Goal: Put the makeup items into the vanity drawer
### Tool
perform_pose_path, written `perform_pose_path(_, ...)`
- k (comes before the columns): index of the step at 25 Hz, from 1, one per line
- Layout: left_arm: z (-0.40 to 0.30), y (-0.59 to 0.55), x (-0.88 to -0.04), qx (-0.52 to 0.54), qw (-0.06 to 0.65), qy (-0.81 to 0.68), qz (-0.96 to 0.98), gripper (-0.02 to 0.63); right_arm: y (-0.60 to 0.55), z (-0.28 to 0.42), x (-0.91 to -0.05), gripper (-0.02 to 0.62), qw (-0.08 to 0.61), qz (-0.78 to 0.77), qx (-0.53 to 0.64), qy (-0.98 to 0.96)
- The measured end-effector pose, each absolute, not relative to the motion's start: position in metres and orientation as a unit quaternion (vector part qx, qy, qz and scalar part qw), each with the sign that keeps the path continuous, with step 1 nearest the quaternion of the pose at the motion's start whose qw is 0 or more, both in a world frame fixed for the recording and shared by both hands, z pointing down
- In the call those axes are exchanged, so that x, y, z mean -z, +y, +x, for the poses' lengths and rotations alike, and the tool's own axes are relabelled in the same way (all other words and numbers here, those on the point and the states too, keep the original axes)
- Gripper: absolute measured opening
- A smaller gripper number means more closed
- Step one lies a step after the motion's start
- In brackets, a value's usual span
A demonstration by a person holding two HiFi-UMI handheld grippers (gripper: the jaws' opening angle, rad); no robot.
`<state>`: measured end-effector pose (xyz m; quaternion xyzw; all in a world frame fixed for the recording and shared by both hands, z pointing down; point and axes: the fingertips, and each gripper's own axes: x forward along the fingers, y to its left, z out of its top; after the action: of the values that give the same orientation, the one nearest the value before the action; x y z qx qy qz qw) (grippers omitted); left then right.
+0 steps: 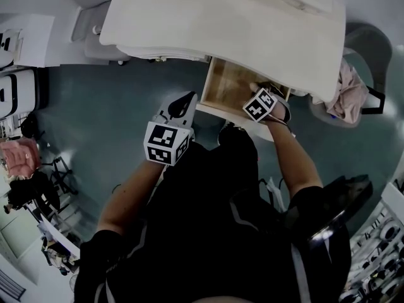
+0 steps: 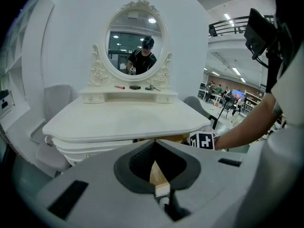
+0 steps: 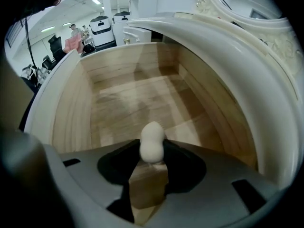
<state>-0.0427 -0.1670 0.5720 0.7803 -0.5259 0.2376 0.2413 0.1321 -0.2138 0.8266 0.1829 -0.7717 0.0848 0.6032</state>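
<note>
The vanity's wooden drawer (image 1: 228, 84) stands pulled out below the white tabletop (image 1: 221, 24). My right gripper (image 1: 255, 90) reaches into it, shut on a white egg-shaped makeup sponge (image 3: 152, 142) that hangs over the bare drawer floor (image 3: 137, 103). The pads touch the sponge on both sides. My left gripper (image 1: 182, 103) hovers outside the drawer front at the left, its jaws together with nothing held (image 2: 159, 179). On the shelf under the oval mirror (image 2: 135, 39) lie a red lipstick (image 2: 119, 87), a black case (image 2: 135, 87) and a small dark item (image 2: 152, 87).
A grey chair (image 1: 372, 49) with pink cloth (image 1: 350, 90) stands right of the vanity. A pale seat (image 1: 95, 27) is at its left. The drawer's side walls (image 3: 66, 108) flank the right gripper. My black-clad body fills the lower head view.
</note>
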Motion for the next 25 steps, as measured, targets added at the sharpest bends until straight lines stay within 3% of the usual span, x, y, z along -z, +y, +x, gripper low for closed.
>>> perform_pose_path(25,-0.043,-0.164,-0.576,-0.247,0.248,-0.509,0.787,0.003,-0.209,0.133,-0.832,0.196,0.593,0.198,-0.141,-0.767)
